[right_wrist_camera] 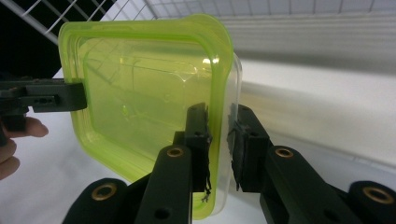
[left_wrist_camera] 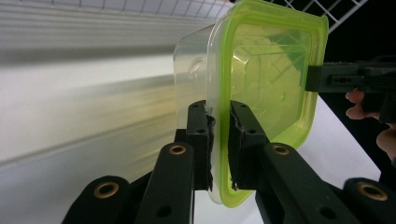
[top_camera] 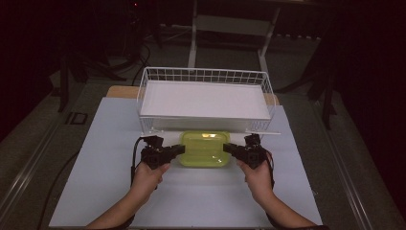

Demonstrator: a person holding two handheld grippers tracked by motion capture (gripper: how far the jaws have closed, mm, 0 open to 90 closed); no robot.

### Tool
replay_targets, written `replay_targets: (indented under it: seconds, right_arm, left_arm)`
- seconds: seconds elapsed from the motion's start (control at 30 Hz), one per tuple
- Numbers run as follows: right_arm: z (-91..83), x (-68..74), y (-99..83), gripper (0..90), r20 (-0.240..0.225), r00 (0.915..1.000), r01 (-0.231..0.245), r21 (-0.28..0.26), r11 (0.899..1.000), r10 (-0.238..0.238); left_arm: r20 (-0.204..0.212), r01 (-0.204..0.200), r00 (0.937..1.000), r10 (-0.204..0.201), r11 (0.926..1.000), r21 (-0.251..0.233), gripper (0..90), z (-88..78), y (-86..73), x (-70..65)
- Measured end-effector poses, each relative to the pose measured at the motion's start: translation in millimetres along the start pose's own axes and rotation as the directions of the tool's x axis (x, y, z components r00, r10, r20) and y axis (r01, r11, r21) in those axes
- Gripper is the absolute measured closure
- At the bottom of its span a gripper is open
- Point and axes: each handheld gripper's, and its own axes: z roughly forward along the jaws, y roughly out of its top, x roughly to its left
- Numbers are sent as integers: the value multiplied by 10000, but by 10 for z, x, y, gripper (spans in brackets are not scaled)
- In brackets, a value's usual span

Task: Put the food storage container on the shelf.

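The green-lidded container (top_camera: 204, 148) sits between the two grippers, just near of the white wire basket (top_camera: 206, 76), over the white table sheet (top_camera: 95, 191). The left gripper (top_camera: 181, 149) pinches the lid's rim at its left edge, and the right gripper (top_camera: 226, 147) pinches the rim at the right edge; each pair of jaws is pressed onto the thin lip. The likely risk is that the lid pops off the clear tub, or the rim slips from one pinch, if the hands pull apart or tilt unevenly, dropping the container against the basket's wire wall. Both forearms reach in from the near edge, hands level and grippers pointing inward toward each other.
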Motion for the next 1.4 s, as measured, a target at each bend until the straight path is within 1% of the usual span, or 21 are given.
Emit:
replay_targets:
  seconds: [0.03,0.07,0.2,0.23,0.3,0.37,0.43,0.47,0.5,0.63,0.8,0.87,0.9,1.0,1.1,1.17,1.23,1.27,1.4]
  right_arm:
    - [0,0,0,782,0,10000,0,0,10000,0]
    - [36,-18,35,781,101,9999,-29,-82,10000,29]
    - [103,-70,83,781,276,9996,-12,-159,9999,17]
    - [103,-70,83,781,276,9996,-12,-159,9999,17]
    - [159,-108,91,782,332,9994,-134,-182,9997,140]
    - [198,-134,88,781,427,9989,-167,-180,9997,175]
    - [211,-145,87,781,434,9988,-216,-178,9996,223]
    - [249,-179,83,781,492,9984,-277,-154,9995,284]
    - [258,-186,80,781,524,9981,-312,-136,9994,318]
    - [315,-214,68,783,603,9975,-363,-62,9993,366]
    - [386,-238,60,783,699,9969,-364,-13,9993,364]
    - [410,-245,52,783,710,9967,-385,1,9993,384]
    - [423,-251,47,783,722,9966,-391,43,9992,386]
    - [449,-269,35,780,790,9961,-394,10,9992,392]
    - [455,-279,44,779,731,9959,-536,-3,9986,535]
    - [463,-277,55,775,783,9952,-590,-17,9983,590]
    - [480,-294,64,768,823,9956,-446,-168,9989,458]
    - [486,-293,68,767,880,9954,-358,-212,9991,375]
    - [513,-299,71,756,1111,9938,-30,-483,9988,84]
  left_arm:
    - [0,0,10000,0,10000,0,807,0,0,0]
    - [2,94,10000,-94,10000,-24,807,42,23,37]
    - [-66,148,9999,-149,9999,-10,806,128,51,93]
    - [-66,148,9999,-149,9999,-10,806,128,51,93]
    - [-106,206,9997,-205,9998,11,806,191,57,141]
    - [-122,161,9998,-160,9999,60,806,235,63,177]
    - [-107,221,9997,-220,9997,111,806,258,68,194]
    - [-183,333,9993,-330,9994,129,806,300,68,209]
    - [-182,357,9992,-354,9993,149,805,322,72,231]
    - [-270,502,9984,-493,9983,313,805,370,66,271]
    - [-353,485,9983,-471,9980,403,804,411,68,320]
    - [-403,468,9982,-446,9974,544,804,429,58,337]
    - [-355,535,9980,-518,9974,488,803,437,49,350]
    - [-314,469,9985,-456,9981,408,803,442,50,354]
    - [-305,508,9983,-502,9985,193,800,451,53,371]
    - [-301,442,9986,-438,9989,120,794,461,64,379]
    - [-301,466,9985,-465,9989,18,786,471,67,390]
    - [-338,406,9986,-407,9992,-32,781,476,67,391]
    - [-539,4,9985,-17,9997,-243,738,509,69,392]
